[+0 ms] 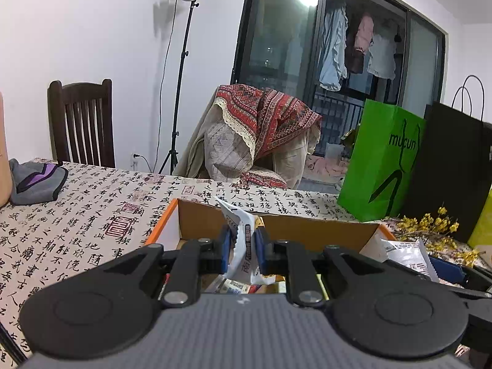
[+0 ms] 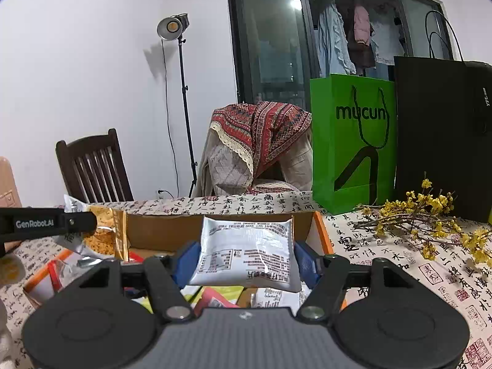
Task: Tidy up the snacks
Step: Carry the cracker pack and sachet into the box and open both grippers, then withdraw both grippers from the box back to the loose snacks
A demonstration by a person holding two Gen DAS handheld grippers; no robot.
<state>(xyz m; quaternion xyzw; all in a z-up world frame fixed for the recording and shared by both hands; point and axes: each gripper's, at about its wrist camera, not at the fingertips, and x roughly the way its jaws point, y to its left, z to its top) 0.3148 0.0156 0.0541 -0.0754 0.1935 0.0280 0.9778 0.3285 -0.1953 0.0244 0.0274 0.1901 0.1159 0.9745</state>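
An open cardboard box (image 1: 313,230) with orange edges sits on the table and holds several snack packets. My left gripper (image 1: 243,246) is shut on a white and orange snack packet (image 1: 244,246), held edge-on above the box. From the right wrist view the same packet (image 2: 104,230) shows at the left, in the left gripper's fingers (image 2: 77,221). My right gripper (image 2: 246,258) is shut on a silver-white snack packet (image 2: 246,252), held flat over the box (image 2: 321,230). That silver packet also shows at the right of the left wrist view (image 1: 406,255).
A green paper bag (image 2: 353,141) and a black bag (image 2: 442,135) stand at the back right. Yellow flower twigs (image 2: 430,221) lie right of the box. A grey pouch (image 1: 37,181) lies far left. A wooden chair (image 1: 83,123), a draped chair (image 1: 255,135) and a lamp stand are behind the table.
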